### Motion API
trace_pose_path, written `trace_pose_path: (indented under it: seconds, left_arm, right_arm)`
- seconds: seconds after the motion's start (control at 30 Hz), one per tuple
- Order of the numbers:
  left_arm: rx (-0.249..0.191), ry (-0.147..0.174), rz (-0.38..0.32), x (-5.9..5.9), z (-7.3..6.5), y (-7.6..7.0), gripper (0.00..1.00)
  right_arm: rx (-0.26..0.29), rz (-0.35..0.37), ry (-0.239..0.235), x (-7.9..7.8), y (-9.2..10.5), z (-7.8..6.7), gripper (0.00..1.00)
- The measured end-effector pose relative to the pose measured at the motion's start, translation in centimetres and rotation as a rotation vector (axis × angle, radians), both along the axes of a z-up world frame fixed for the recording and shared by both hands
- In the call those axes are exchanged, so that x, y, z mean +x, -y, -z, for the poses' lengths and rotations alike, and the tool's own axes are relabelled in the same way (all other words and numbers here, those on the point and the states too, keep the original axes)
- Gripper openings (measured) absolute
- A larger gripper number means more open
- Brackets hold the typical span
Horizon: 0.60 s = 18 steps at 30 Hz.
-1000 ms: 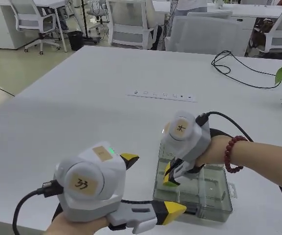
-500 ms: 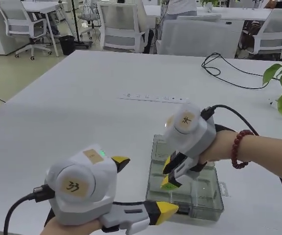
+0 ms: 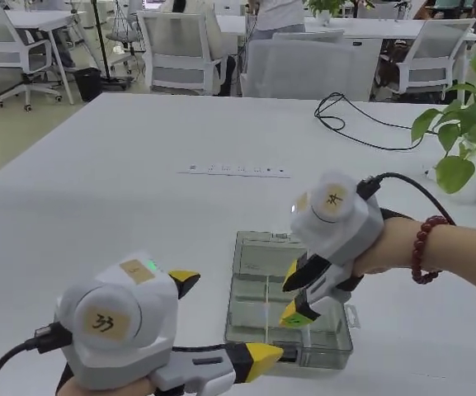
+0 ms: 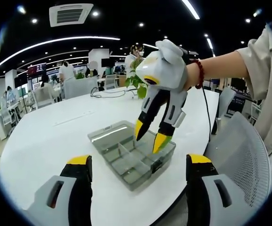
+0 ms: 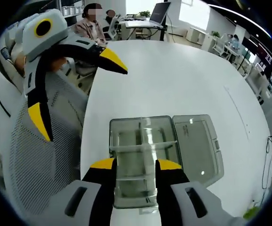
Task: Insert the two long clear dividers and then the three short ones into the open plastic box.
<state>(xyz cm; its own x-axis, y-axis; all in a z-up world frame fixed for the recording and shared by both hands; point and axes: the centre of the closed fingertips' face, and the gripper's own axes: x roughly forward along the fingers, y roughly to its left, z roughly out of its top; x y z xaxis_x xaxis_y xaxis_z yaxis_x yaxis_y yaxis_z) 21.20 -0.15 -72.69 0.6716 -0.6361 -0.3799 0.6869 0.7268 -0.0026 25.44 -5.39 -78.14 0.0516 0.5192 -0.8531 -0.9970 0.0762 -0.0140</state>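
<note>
The clear plastic box (image 3: 250,320) lies open near the table's front edge, its lid (image 3: 260,250) flat on the far side. Clear dividers stand inside the box (image 4: 122,159), splitting it into compartments (image 5: 135,141). My right gripper (image 3: 297,295) hovers just above the box's right half, pointing down, open with nothing between its yellow tips. It also shows as the right gripper (image 4: 150,135) over the box's far side. My left gripper (image 3: 221,322) stands wide open at the box's near left, empty. The left gripper (image 4: 139,162) frames the box, and this left gripper (image 5: 77,92) hangs off the table edge.
A white power strip (image 3: 233,171) lies at mid-table. A black cable (image 3: 361,124) loops at the far right, beside a leafy plant (image 3: 460,140). Office chairs (image 3: 180,49) stand beyond the table's far edge. The table's front edge is just below the box.
The head camera has swung, shifting the whole scene left. The right gripper now sits over the box's middle-right instead of its left side. The left gripper stays open beside the box.
</note>
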Motion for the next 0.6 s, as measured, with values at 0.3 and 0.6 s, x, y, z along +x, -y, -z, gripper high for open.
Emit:
trace_pose_path:
  seconds: [0.3,0.6]
  left_arm:
    - [0.013,-0.009,0.005,-0.1,0.4,0.5,0.83]
    - [0.021,-0.008,0.013,0.0,0.4,0.9,0.83]
  right_arm:
    - [-0.006,0.030,0.014,-0.1,3.7,-0.4,0.37]
    - [-0.015,0.073,0.006,-0.3,7.4,-0.3,0.38]
